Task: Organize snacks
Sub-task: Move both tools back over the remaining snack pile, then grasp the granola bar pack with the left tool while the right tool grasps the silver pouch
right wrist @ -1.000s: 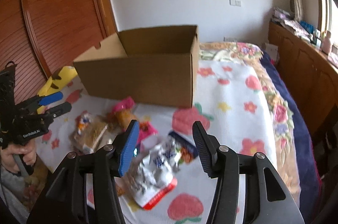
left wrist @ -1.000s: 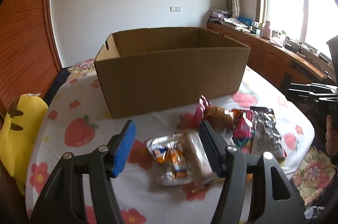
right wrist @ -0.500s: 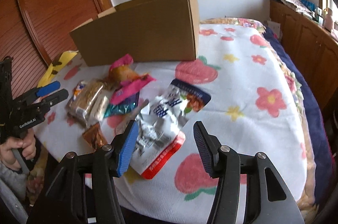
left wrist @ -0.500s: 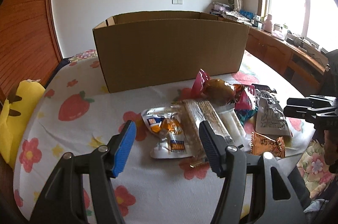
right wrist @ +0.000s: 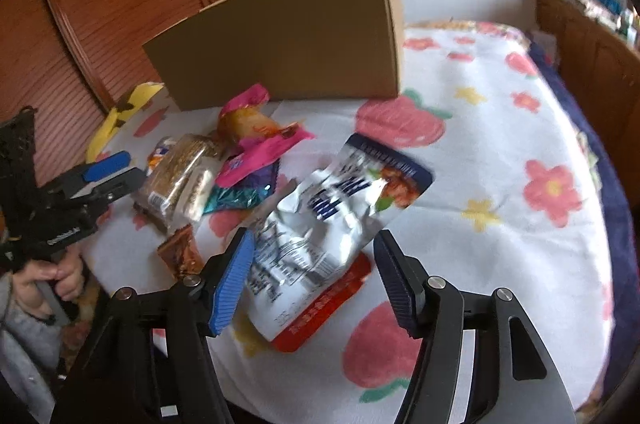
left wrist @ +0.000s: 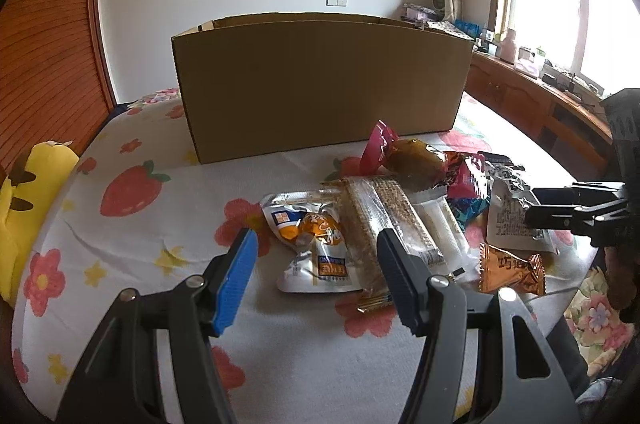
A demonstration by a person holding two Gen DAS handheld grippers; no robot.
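Note:
A heap of snack packets lies on the strawberry-print bedsheet (left wrist: 152,224) in front of an open cardboard box (left wrist: 320,88). My left gripper (left wrist: 316,264) hangs open just above a white-and-orange packet (left wrist: 316,244), beside clear-wrapped cereal bars (left wrist: 384,216). My right gripper (right wrist: 316,264) is opening. A crumpled silver pouch with a red base (right wrist: 320,224) lies between its fingers, and the pads do not touch it. A pink-wrapped bun (right wrist: 248,120) and a small orange packet (left wrist: 512,270) sit in the heap. Each gripper shows in the other's view: the right gripper (left wrist: 560,208) and the left gripper (right wrist: 108,176).
A yellow plush toy (left wrist: 24,192) lies at the bed's left edge by a wooden slatted door (right wrist: 100,4). Wooden cabinets (left wrist: 520,92) with clutter run under the window on the right. A hand (right wrist: 60,276) holds the left gripper's handle. The bed's near edge is close below both grippers.
Both grippers have sunk toward the snacks, so the box's inside is out of sight. The right gripper's jaws have spread wider over the silver pouch.

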